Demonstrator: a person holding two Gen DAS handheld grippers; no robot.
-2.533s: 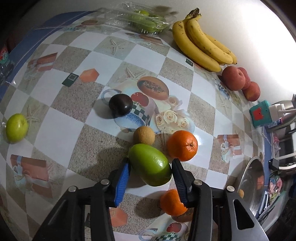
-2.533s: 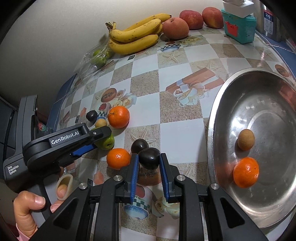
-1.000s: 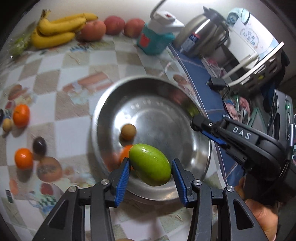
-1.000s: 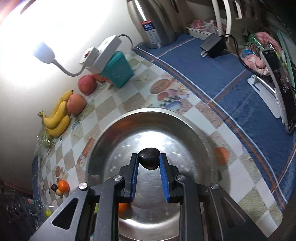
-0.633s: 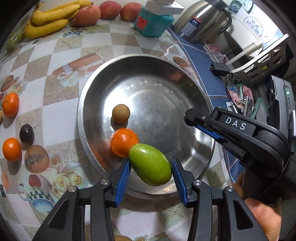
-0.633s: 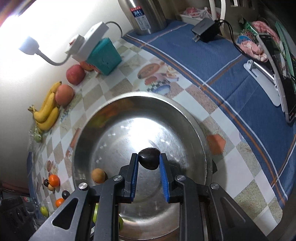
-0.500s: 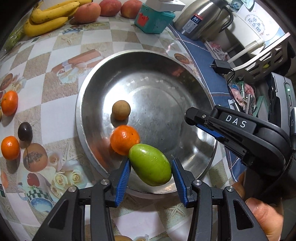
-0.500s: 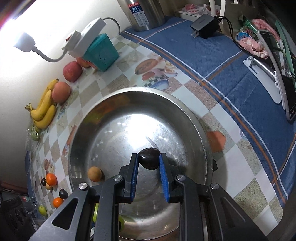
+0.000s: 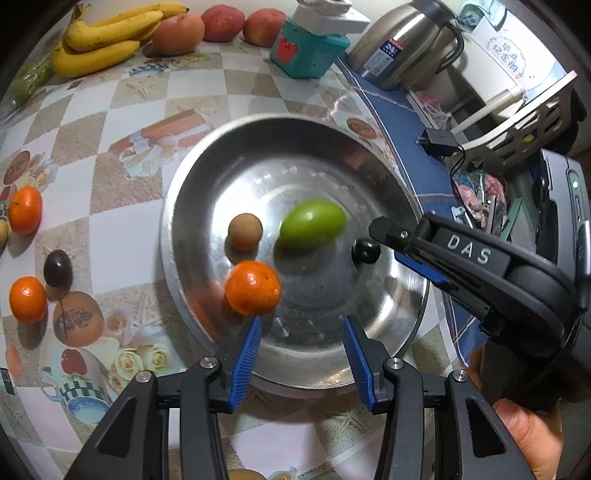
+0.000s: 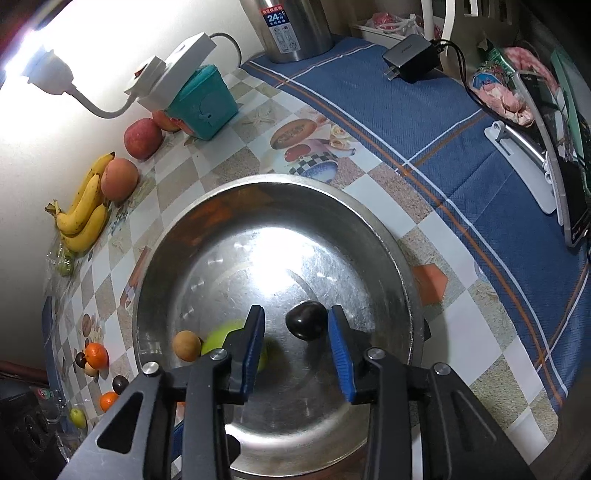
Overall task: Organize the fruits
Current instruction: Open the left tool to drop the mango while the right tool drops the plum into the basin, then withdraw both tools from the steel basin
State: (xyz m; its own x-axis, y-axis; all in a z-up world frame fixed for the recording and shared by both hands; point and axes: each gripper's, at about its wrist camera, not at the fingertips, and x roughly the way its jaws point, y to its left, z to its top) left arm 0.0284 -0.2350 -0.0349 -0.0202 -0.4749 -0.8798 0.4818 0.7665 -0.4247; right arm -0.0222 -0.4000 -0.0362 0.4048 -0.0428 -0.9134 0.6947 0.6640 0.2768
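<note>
Surface: a table under a checkered cloth printed with cups and roses (image 9: 110, 229), a blue cloth (image 10: 424, 122) at one side, a pale wall behind.
Bowl: a wide steel bowl (image 9: 369, 155) sits mid-table, lit brightly.
In the bowl: a green mango (image 9: 312, 225), blurred as if rolling; a tan longan (image 9: 245, 232) just beside it; a mandarin (image 9: 253, 287) near the front wall; a dark plum (image 10: 306, 319).
Left tongs: the left gripper (image 9: 301, 350) hangs over the bowl's near rim, its jaws parted with nothing between them.
Right tongs: the right gripper (image 10: 296, 341) has its jaws opening; the plum lies between them, clear of both pads, apparently just let go.
Hand pose: both tools point steeply down into the bowl; a hand (image 9: 528, 439) shows at the right tool's grip in the left view.
Fruit left on the cloth: two mandarins (image 9: 25, 209), a second dark plum (image 9: 58, 263), a small green fruit (image 10: 78, 417); bananas (image 9: 107, 33) and peaches (image 9: 177, 29) by the wall.
Handling: the mango and plum look smooth, firm and light; they will likely roll on bare steel. Mandarins give slightly and bruise if squeezed.
Where to hold: across the widest middle, pads on opposite sides, low to the cloth.
</note>
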